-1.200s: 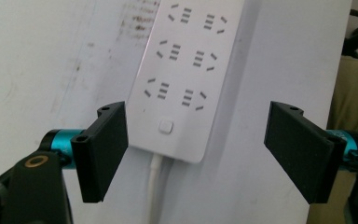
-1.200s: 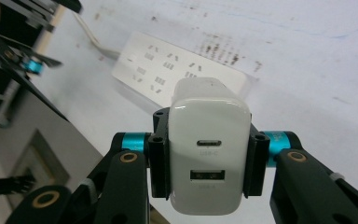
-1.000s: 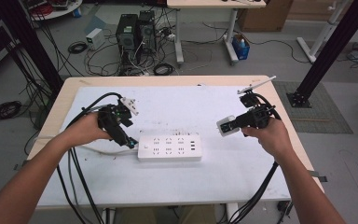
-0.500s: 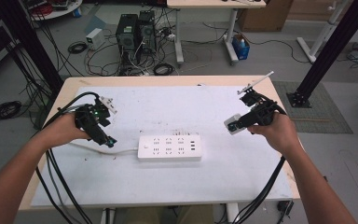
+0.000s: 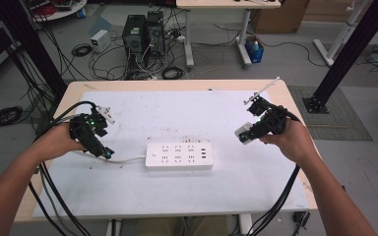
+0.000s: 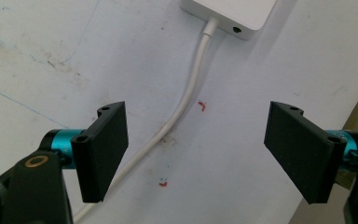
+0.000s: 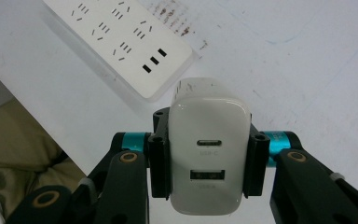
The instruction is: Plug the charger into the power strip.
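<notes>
Between the jaws of the right gripper (image 7: 207,161) sat a white USB charger (image 7: 209,158), clamped by its two sides with its ports facing the camera and its prongs pointing away toward the white power strip (image 7: 121,44), which lay on the worktop (image 5: 256,187) ahead of and below that gripper, well apart from it. The left gripper (image 6: 196,154) hung released over the strip's white cable (image 6: 186,107), its jaws wide apart with the cable running between them untouched; the strip's end lay just beyond its jaws. The step in hand looked to be carrying the charger to the strip. The next move probably called for lining the prongs up with a socket, while the left gripper steadied the strip.
</notes>
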Demonstrator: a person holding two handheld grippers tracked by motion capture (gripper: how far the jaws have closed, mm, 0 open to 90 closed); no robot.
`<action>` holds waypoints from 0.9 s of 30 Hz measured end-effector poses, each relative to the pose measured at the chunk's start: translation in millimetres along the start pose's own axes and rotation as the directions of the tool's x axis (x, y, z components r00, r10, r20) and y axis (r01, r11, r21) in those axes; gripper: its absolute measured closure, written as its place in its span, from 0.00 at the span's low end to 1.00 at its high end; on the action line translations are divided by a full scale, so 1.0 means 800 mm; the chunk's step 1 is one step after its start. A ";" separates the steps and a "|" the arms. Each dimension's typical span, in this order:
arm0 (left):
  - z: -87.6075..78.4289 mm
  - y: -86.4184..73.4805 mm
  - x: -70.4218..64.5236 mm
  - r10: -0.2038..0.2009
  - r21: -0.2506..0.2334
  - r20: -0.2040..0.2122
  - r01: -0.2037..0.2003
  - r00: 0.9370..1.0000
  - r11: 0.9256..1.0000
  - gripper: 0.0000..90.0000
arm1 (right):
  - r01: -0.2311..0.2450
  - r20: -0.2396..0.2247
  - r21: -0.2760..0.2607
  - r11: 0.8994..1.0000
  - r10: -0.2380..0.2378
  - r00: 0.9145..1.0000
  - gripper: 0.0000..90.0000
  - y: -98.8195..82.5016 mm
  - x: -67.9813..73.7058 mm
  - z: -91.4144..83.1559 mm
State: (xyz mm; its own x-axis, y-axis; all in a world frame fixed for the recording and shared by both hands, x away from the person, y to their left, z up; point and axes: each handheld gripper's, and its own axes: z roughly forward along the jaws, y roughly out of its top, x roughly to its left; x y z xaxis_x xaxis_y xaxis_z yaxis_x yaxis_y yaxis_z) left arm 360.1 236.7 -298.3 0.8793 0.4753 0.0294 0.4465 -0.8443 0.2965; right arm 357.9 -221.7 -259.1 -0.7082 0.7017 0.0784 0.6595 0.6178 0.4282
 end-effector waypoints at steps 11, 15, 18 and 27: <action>-0.002 -0.010 0.003 -0.002 -0.018 0.007 0.002 1.000 1.000 0.24 | 0.062 -0.055 -0.020 0.998 -0.063 0.997 0.69 0.026 0.014 0.017; 0.003 -0.014 0.002 0.012 0.001 0.015 -0.012 1.000 1.000 0.24 | 0.128 -0.087 -0.020 0.992 -0.129 0.988 0.69 0.038 0.024 0.026; 0.008 -0.019 0.002 0.013 0.018 0.009 -0.014 1.000 1.000 0.24 | 0.173 -0.087 -0.001 0.985 -0.173 0.981 0.69 0.048 0.031 0.033; 0.027 -0.031 0.000 0.005 0.025 0.004 -0.005 1.000 1.000 0.24 | 0.321 -0.081 0.074 0.944 -0.315 0.946 0.69 0.077 0.060 0.066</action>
State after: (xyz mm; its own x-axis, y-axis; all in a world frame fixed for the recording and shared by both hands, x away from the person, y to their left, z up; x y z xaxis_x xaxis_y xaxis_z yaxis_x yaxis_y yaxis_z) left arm 353.0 252.3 -326.0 0.8823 0.4699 0.0273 0.4458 -0.8527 0.2723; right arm 378.0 -131.3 -276.5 -0.8979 0.4400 0.0121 0.4140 0.8347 0.3632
